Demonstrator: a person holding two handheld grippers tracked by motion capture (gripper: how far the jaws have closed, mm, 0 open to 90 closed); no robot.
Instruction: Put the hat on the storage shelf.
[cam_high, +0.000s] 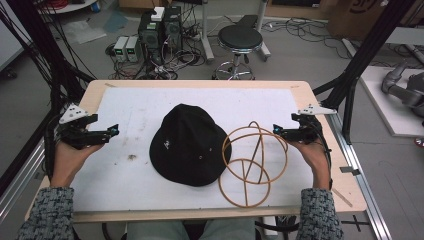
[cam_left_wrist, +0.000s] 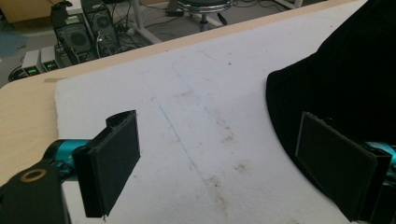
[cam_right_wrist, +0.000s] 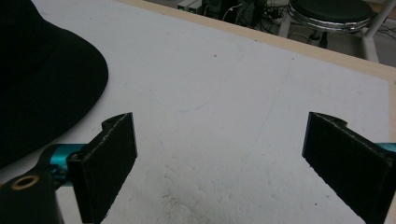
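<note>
A black bucket hat (cam_high: 189, 144) lies in the middle of the white mat (cam_high: 130, 115). Beside it on the right rests a wooden ring frame (cam_high: 252, 162) made of tan hoops, touching the hat's brim. My left gripper (cam_high: 114, 131) hovers over the mat's left edge, jaws open and empty, pointing toward the hat. In the left gripper view my left gripper (cam_left_wrist: 224, 161) faces the hat (cam_left_wrist: 345, 79) at right. My right gripper (cam_high: 276, 130) is at the mat's right side, open and empty. In the right gripper view my right gripper (cam_right_wrist: 219, 163) has the hat (cam_right_wrist: 42, 79) at left.
The mat covers a wooden table (cam_high: 320, 115). Beyond the far edge stand a black stool (cam_high: 240, 40), electronic boxes (cam_high: 160, 27) and tangled cables on the floor. Black frame posts (cam_high: 360, 55) rise at both sides of the table.
</note>
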